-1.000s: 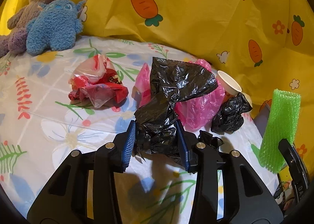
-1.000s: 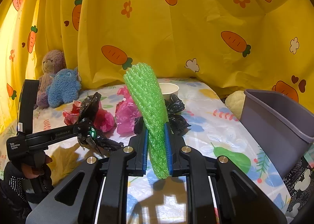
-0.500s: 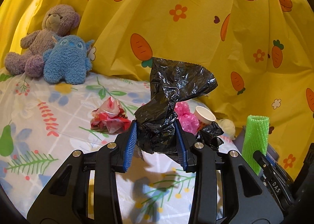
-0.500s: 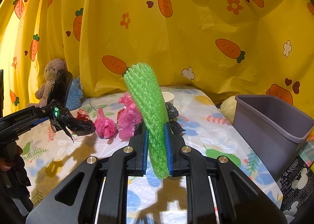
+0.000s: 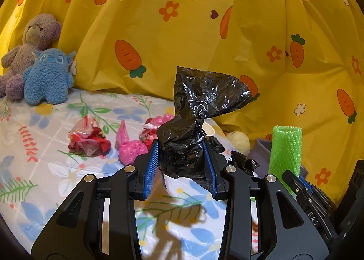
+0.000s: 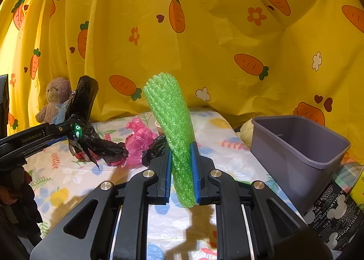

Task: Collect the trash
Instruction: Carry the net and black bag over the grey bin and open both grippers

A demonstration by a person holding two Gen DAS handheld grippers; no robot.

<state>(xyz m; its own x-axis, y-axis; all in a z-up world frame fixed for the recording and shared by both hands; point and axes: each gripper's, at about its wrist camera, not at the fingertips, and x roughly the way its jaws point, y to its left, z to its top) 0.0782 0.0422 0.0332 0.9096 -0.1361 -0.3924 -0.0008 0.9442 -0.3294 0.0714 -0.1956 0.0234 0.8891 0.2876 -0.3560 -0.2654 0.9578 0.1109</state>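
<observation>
Left gripper (image 5: 180, 162) pinching crumpled black bag (image 5: 195, 109) held above the floral table (image 5: 68, 175), right gripper (image 6: 180, 169) clamped on green foam sleeve (image 6: 173, 119) near grey bin (image 6: 295, 146) at table's right edge.

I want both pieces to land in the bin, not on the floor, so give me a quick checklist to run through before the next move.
1. Left gripper clamped on the black plastic bag: ok, both blue pads press into it.
2. Right gripper clamped on the green foam net: ok, pinched low, most of it sticking up.
3. Grey bin upright with its mouth open: ok.
4. Room in the bin: ok as far as visible; its bottom is hidden.
5. Bag clear of the table: ok, the right wrist view shows it hanging above the floral tablecloth.
6. Trash left on the table: not ok, pink bag and red wrapper remain.
</observation>
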